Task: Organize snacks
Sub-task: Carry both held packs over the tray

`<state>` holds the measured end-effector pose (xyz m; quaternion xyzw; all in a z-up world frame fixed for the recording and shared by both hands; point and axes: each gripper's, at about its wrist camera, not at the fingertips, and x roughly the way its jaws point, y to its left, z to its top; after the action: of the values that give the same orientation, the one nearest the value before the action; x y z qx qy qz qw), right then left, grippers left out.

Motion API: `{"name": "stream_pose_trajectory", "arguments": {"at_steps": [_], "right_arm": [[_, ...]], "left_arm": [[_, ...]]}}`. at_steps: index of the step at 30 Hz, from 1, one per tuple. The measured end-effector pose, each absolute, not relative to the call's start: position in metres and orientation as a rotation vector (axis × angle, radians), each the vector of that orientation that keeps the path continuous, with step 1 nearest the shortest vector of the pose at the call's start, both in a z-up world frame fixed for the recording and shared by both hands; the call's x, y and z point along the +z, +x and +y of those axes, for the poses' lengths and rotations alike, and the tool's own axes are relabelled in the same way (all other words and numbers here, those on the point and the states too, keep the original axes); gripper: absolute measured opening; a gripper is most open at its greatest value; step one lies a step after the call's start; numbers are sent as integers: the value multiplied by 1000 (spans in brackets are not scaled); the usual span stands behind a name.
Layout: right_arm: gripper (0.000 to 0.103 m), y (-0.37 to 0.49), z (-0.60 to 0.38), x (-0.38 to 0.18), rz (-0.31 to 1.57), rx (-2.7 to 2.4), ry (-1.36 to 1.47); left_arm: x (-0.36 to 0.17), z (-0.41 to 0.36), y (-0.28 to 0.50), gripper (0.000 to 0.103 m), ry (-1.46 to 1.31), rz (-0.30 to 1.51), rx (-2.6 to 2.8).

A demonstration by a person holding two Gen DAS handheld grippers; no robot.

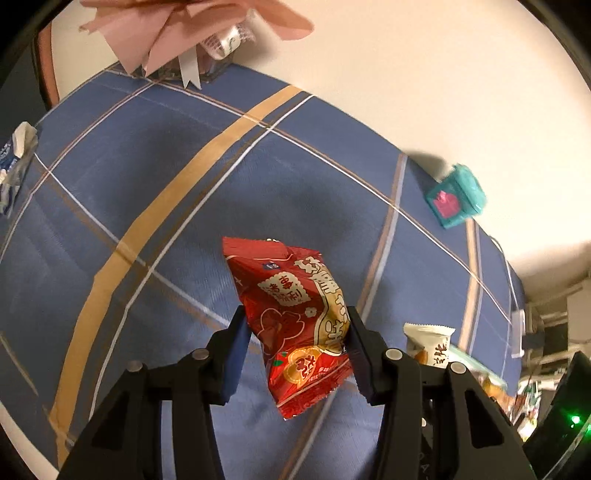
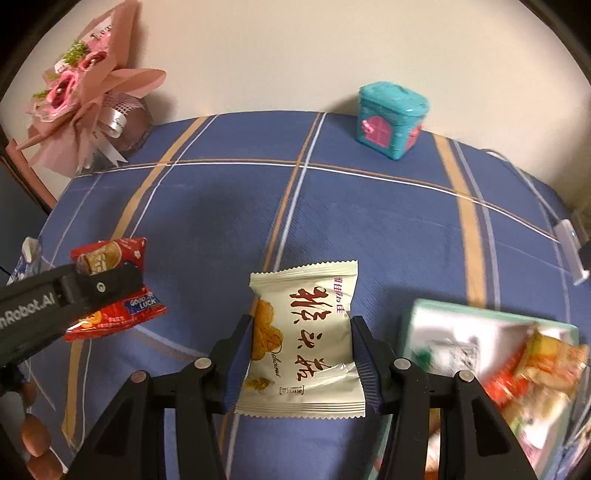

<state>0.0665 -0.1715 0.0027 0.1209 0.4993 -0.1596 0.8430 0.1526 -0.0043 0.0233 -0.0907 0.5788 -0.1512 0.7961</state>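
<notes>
Surface, left view: blue plaid cloth (image 1: 155,192) against a pale wall.
Left gripper (image 1: 295,332): clamped on red packet (image 1: 295,314), held clear of the cloth.
Teal tin (image 1: 456,195): at 2 o'clock.
Bouquet (image 1: 184,33): at 11 o'clock.
Right view, right gripper (image 2: 301,350): clamped on cream packet (image 2: 306,339).
Snack tray (image 2: 491,369): at 3 o'clock, just beside it.
Red packet, right view: at 9 o'clock.

Right gripper (image 2: 301,354) has a cream snack packet (image 2: 306,339) pinched between both pads, lifted above the blue plaid tabletop (image 2: 229,206). Off to the left, the left gripper (image 2: 103,284) is clamped on a red snack packet (image 2: 114,288). A pale green tray (image 2: 436,314) with snacks sits at lower right, teal tin (image 2: 391,120) at the back, pink bouquet (image 2: 81,92) in the far-left corner.
</notes>
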Motion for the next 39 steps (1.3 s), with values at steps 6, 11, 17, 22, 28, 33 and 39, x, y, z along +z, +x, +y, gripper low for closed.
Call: {"name": "stream_pose_trajectory", "arguments": {"at_steps": [6,11,17,22,28,33,39], "right_arm": [[55,26,-170,29,1029,-367,244],[55,-11,-166,43,1000,-376,242],[55,-47,-160,41,1006,-384,259],[55,-76,-162,41,994,-395,298],[55,-108,-172,41,988,-432,332],[55,-126,-194,38,992,-476,373],[55,-147,-232,34,993,-557,432]], "left_arm": [[36,-1,117,51,-210,1232,-369],[42,-1,89,51,-196,1225,-405],[48,-5,58,51,-152,1199,-430],[47,-13,30,51,-112,1196,-471],[44,-30,7,51,-55,1198,-504],[41,-48,-6,51,-14,1208,-529],[38,-77,-25,51,41,1209,-583]]}}
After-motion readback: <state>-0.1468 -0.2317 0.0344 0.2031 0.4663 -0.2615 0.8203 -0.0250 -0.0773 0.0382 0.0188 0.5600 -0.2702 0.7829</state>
